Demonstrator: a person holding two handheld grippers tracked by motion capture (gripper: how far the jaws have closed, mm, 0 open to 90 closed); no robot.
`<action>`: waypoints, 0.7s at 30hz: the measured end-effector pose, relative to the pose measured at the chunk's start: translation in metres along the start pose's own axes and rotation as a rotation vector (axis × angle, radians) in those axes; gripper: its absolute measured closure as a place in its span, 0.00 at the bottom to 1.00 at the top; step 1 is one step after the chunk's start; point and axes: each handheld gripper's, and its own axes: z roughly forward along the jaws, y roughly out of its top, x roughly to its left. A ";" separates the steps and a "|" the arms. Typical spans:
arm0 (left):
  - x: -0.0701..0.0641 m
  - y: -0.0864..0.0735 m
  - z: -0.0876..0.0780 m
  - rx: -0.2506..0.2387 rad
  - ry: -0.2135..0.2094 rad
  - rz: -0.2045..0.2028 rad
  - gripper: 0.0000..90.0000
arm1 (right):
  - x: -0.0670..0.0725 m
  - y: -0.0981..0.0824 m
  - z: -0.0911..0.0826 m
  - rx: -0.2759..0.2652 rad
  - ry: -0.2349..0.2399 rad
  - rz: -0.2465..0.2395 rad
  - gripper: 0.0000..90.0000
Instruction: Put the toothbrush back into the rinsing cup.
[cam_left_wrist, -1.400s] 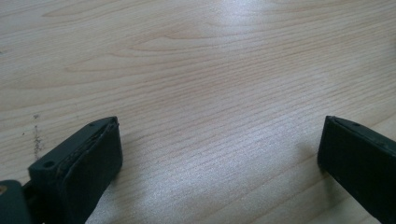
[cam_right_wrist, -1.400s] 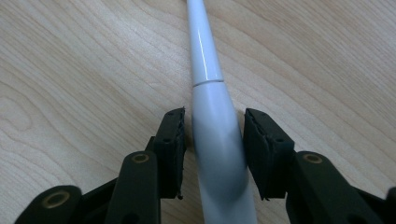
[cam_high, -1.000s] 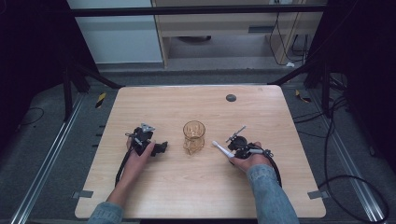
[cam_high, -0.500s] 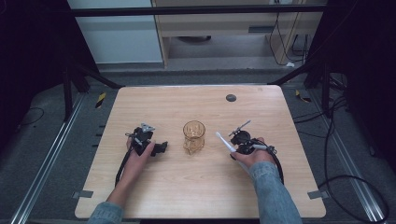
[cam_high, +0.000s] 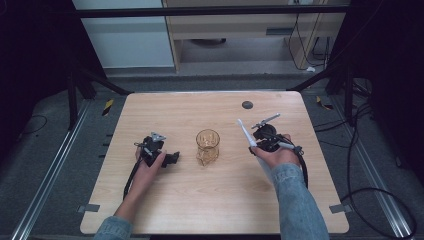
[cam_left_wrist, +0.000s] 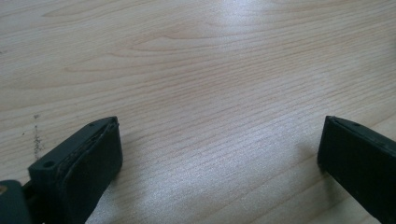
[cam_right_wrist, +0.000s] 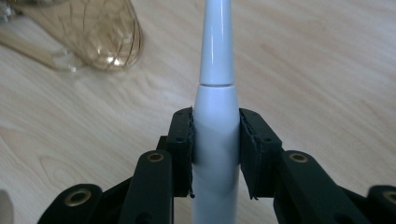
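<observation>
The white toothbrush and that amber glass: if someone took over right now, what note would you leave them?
Right gripper: fingers shut on the white electric toothbrush, held off the table with its tip pointing up and away.
Left gripper: open, nothing between its fingers, resting on the table left of the glass.
Amber glass: upright at mid table, nothing visible in it.
Done: toothbrush picked up.
Left: probably stand the toothbrush in the glass, then let go.

I'm looking into a lab or test room: a bare wooden table (cam_high: 215, 200) on a metal frame (cam_high: 50, 175), grey carpet, loose cables (cam_high: 372, 195) on the floor, plain cabinets (cam_high: 220, 25) behind.
</observation>
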 end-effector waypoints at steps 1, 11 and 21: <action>0.000 0.000 0.000 0.000 0.000 0.000 0.00 | -0.001 0.002 -0.003 -0.022 -0.002 0.013 0.75; 0.000 0.000 0.000 0.000 0.000 0.000 0.00 | -0.006 0.013 -0.009 -0.135 -0.063 0.036 0.75; 0.000 0.000 0.000 0.000 -0.001 -0.001 0.00 | -0.006 0.025 -0.008 -0.271 -0.127 0.094 0.75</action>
